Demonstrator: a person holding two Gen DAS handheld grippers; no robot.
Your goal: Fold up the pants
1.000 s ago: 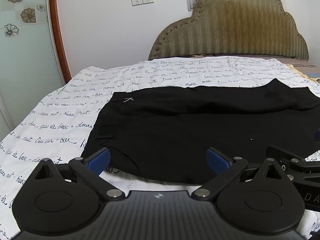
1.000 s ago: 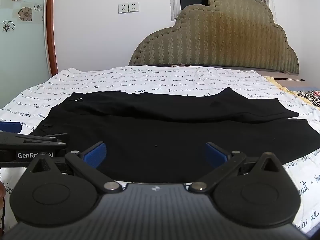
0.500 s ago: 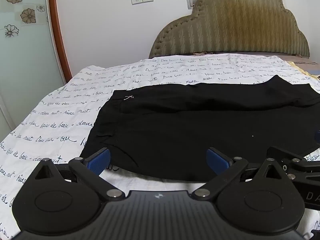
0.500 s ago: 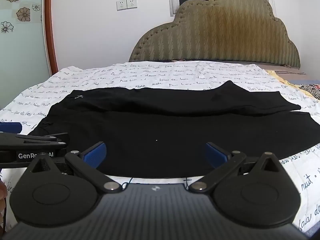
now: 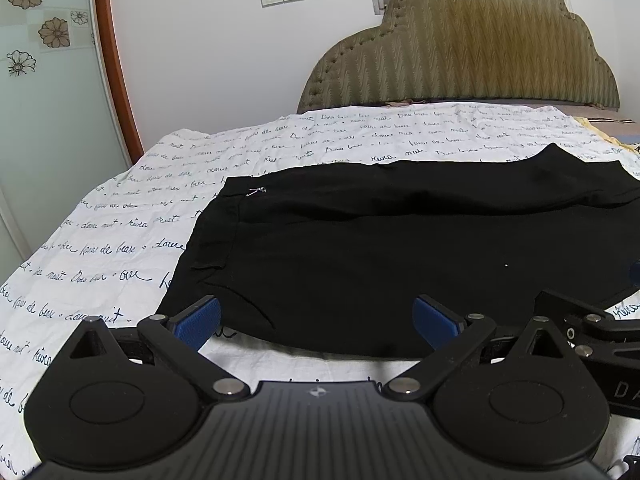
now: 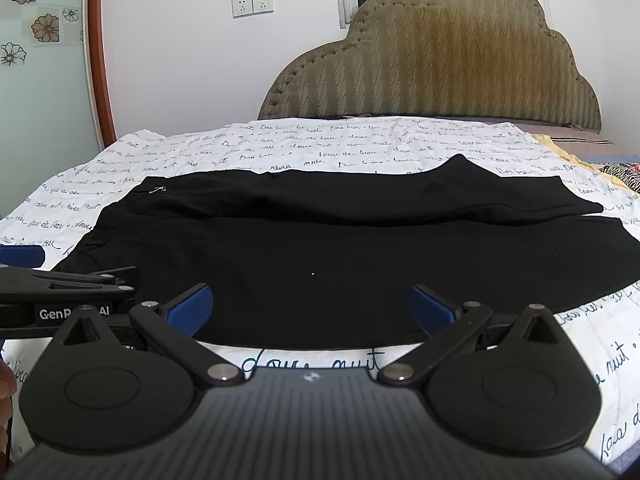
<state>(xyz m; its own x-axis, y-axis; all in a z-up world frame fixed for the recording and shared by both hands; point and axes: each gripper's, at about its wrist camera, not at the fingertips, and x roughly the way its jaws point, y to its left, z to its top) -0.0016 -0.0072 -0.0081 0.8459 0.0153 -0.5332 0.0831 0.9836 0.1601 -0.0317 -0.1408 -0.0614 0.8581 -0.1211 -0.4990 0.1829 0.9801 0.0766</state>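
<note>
Left wrist view: black pants (image 5: 380, 248) lie flat on the bed (image 5: 120, 240), just beyond the left gripper (image 5: 316, 318)'s wide-spread, empty fingers; right gripper (image 6: 312, 306) likewise; one lengthwise fold looks done, further folds remain.

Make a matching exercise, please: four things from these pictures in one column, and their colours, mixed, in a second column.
Things:
1. flat-lying fabric pants
2. script-printed cotton bedsheet
3. padded scalloped headboard
4. rubber gripper pads

Colours:
A. blue
B. olive-brown
C. black
D. white with dark writing

Pairs: 1-C, 2-D, 3-B, 4-A
</note>
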